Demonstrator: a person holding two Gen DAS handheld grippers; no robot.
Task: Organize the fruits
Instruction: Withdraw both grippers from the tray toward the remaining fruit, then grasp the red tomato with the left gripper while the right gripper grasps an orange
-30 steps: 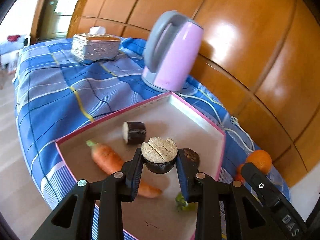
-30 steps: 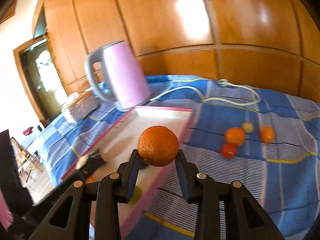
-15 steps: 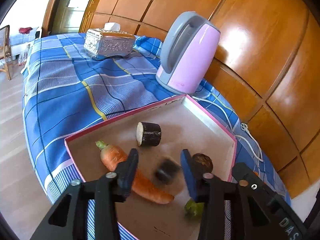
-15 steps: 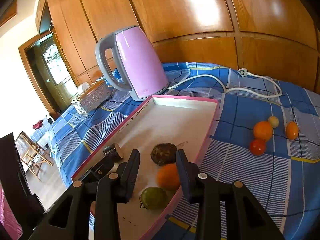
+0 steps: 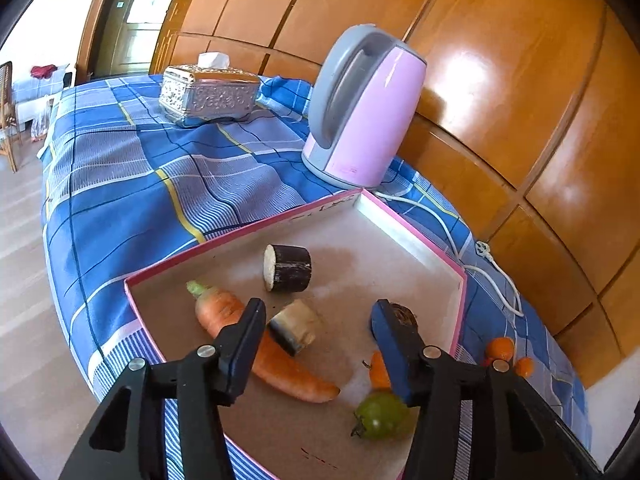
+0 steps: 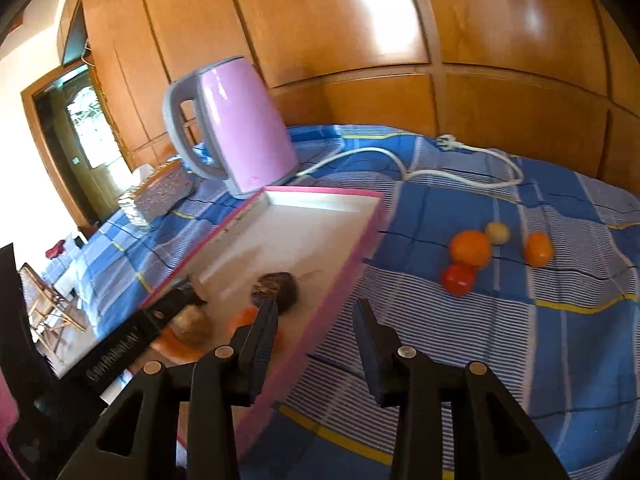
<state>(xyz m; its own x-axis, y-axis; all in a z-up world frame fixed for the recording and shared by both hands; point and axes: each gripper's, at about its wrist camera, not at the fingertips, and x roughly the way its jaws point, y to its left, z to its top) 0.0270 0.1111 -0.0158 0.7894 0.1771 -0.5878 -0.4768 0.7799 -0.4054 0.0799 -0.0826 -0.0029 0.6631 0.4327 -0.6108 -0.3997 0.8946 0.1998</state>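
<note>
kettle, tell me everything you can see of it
The kettle is an electric one with a glossy lilac body that looks like plastic, a grey handle forming a big loop down one side, and a grey lid and base. It stands upright on the blue checked cloth, just beyond the far corner of the pink-rimmed tray and in front of the wood panelling. A white cord runs from its base across the cloth to a loose plug. Neither gripper touches it.

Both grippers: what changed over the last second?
Left gripper let go its eggplant piece, now lying against the carrot in the tray. Right gripper dropped its orange into the tray. Both jaws have just been opening, nothing between them. Kettle and loose fruit on the cloth unchanged.
</note>
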